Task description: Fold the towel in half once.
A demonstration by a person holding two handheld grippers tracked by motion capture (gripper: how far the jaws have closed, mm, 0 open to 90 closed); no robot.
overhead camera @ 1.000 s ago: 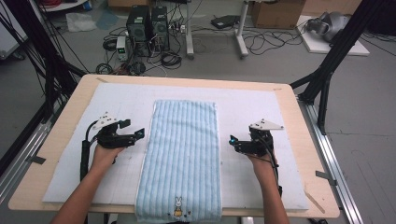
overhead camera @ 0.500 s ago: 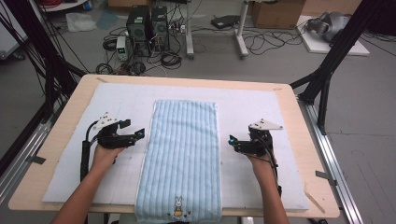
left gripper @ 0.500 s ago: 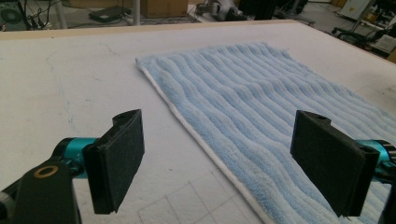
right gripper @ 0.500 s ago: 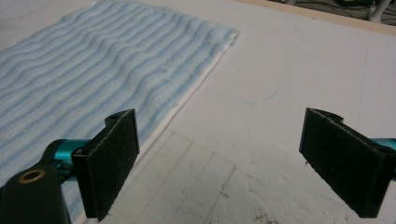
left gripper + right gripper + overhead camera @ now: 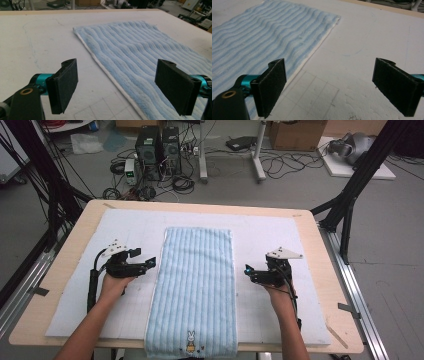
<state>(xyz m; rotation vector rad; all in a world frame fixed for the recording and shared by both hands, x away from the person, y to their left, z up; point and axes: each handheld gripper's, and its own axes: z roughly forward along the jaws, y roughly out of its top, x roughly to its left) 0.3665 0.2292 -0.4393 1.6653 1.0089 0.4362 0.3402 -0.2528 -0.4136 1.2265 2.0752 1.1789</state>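
A light blue striped towel (image 5: 195, 285) lies flat along the middle of the white mat (image 5: 280, 232), with a small rabbit patch at its near end, which hangs over the table's front edge. My left gripper (image 5: 149, 263) rests just left of the towel's left edge, open and empty. In the left gripper view the towel (image 5: 140, 55) spreads ahead, its white hem running between the pads (image 5: 63, 88). My right gripper (image 5: 248, 270) sits just right of the towel, open with nothing held. The right gripper view shows the towel (image 5: 267, 32) at left beyond the left pad (image 5: 270, 86).
The mat covers a wooden table (image 5: 320, 250) with metal rails along both sides. Black frame legs (image 5: 357, 185) stand at the far corners. Computer towers (image 5: 157, 145), cables and boxes lie on the floor beyond the table's far edge.
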